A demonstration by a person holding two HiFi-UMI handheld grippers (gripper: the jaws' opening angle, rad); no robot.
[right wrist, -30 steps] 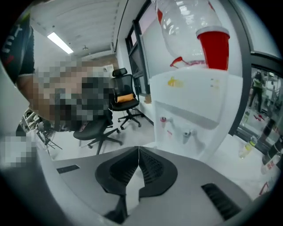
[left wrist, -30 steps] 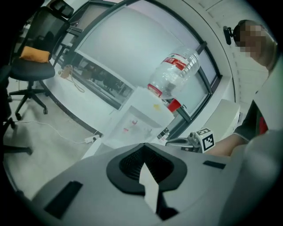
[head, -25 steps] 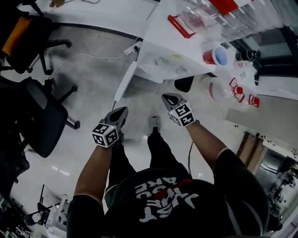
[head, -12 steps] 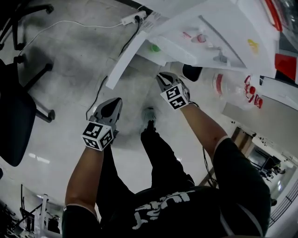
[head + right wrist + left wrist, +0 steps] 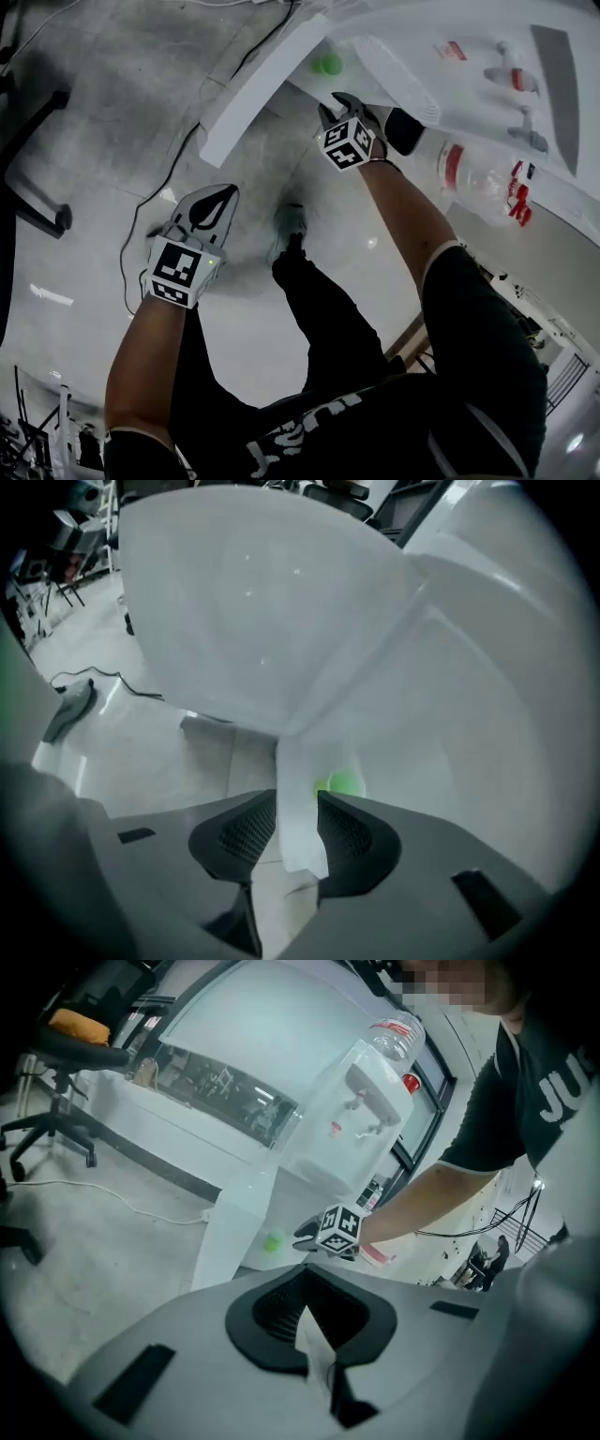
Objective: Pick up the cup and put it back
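Note:
A small green cup (image 5: 327, 65) (image 5: 273, 1241) (image 5: 343, 784) sits inside the low cabinet under the white water dispenser (image 5: 366, 1091). The white cabinet door (image 5: 253, 94) (image 5: 262, 602) stands open. My right gripper (image 5: 337, 100) (image 5: 307, 1235) (image 5: 298, 817) reaches to the cabinet mouth, short of the cup. Its jaws have just been opening and stand open. Only the cabinet's white edge and the cup beyond it show through the gap, and nothing is gripped. My left gripper (image 5: 223, 195) (image 5: 305, 1312) hangs over the floor, well left of the cabinet, shut and empty.
A clear bottle with a red label (image 5: 466, 176) lies right of my right arm. A black cable (image 5: 141, 220) runs over the grey floor, with a chair base (image 5: 33, 164) at the far left. My shoe (image 5: 289, 225) stands between the two grippers. An office chair (image 5: 66, 1040) stands farther off.
Both hands have come down toward the floor. The right gripper has moved to the open cabinet, turned toward the green cup, and opened its jaws. The table with the red cup has left the view.

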